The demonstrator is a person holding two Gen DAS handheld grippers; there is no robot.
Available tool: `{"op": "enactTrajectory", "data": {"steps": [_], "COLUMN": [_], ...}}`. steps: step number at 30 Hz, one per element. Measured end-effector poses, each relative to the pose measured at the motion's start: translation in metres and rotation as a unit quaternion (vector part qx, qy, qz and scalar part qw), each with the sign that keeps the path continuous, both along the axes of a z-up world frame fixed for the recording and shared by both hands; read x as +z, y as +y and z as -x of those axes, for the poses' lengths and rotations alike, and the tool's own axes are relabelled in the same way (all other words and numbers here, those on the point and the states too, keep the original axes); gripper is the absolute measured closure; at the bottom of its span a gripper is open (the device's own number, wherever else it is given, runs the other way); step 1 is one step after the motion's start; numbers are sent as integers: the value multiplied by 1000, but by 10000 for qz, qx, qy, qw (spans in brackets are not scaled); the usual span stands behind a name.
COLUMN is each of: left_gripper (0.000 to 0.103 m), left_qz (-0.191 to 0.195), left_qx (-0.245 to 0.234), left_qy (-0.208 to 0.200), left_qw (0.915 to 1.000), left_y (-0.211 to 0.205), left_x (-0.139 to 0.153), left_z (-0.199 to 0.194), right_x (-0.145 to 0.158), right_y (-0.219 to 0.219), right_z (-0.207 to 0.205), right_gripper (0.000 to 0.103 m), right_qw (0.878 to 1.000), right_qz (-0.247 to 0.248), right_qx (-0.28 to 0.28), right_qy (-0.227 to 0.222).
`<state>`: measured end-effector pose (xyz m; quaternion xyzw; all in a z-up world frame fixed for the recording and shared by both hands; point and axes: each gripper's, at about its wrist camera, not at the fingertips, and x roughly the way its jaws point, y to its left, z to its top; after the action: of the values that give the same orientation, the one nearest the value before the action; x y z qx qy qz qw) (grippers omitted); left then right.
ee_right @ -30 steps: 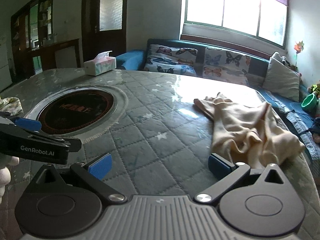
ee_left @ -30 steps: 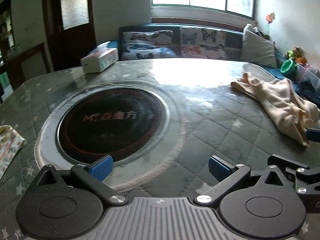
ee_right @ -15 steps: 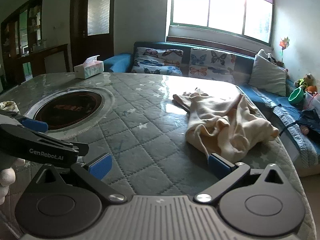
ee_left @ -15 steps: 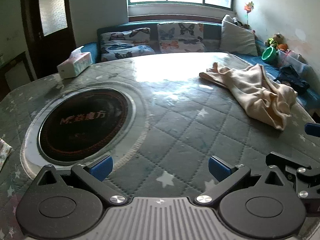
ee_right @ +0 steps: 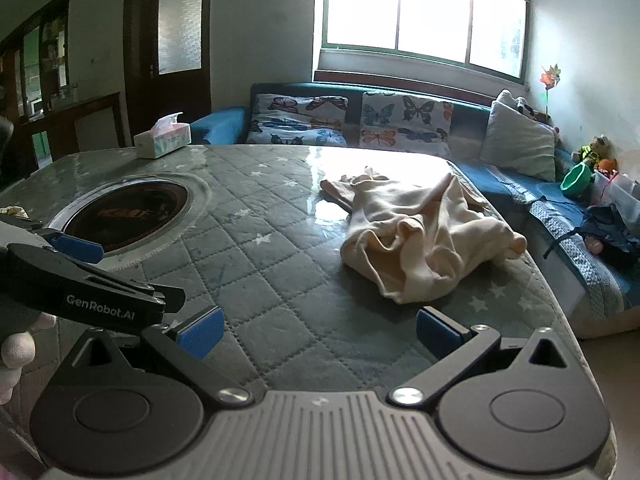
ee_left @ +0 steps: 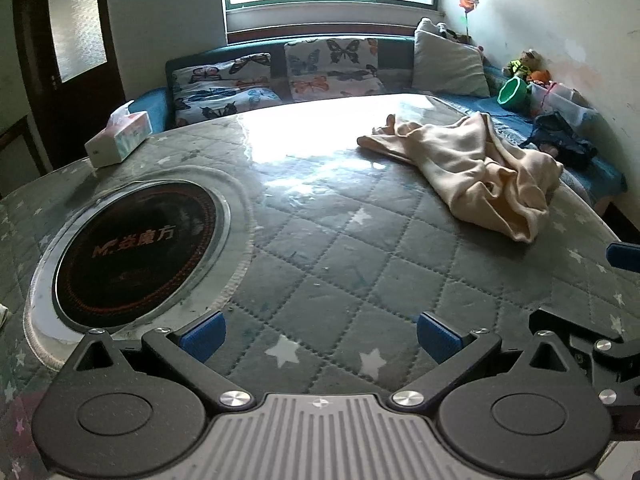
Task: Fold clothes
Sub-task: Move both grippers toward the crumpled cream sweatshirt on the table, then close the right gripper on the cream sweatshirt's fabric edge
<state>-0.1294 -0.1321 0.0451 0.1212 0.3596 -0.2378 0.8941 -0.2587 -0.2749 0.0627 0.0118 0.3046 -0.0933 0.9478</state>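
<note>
A crumpled cream garment [ee_left: 472,168] lies on the right part of the quilted grey table [ee_left: 328,248]; it also shows in the right wrist view [ee_right: 420,236]. My left gripper [ee_left: 318,336] is open and empty, low over the table's near side, well short of the garment. My right gripper [ee_right: 318,332] is open and empty, near the front edge, with the garment a short way ahead of its right finger. The left gripper's body shows in the right wrist view [ee_right: 80,292].
A round black hotplate [ee_left: 136,248] is set in the table's left half. A tissue box [ee_left: 118,138] stands at the far left corner. A sofa with butterfly cushions [ee_left: 280,76] runs behind the table. Toys and dark clothes [ee_left: 560,140] lie at right.
Both grippers have swung to the right and pulled back, so the garment now sits more central in both views. Both stay open and empty.
</note>
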Motion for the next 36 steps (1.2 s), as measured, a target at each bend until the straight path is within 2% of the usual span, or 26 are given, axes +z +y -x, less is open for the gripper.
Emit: {"op": "enactTrajectory", "data": {"steps": [18,36], "left_gripper": [0,0], "left_qz": [-188,-310], "left_qx": [-461,-517], "left_qy": [11,33], "left_qw": [9988,9982], "left_y": [-35,-69], "left_x": [1,4], "left_z": [1,-27], "right_x": [-1,-11], "right_y": [-22,-51], "right_z": [9,-18], "right_gripper": [0,0], "right_qw": [9996,9991], "right_qz": [-83,-227], "right_qx": [-281,-293], "right_qy": [-3,194]}}
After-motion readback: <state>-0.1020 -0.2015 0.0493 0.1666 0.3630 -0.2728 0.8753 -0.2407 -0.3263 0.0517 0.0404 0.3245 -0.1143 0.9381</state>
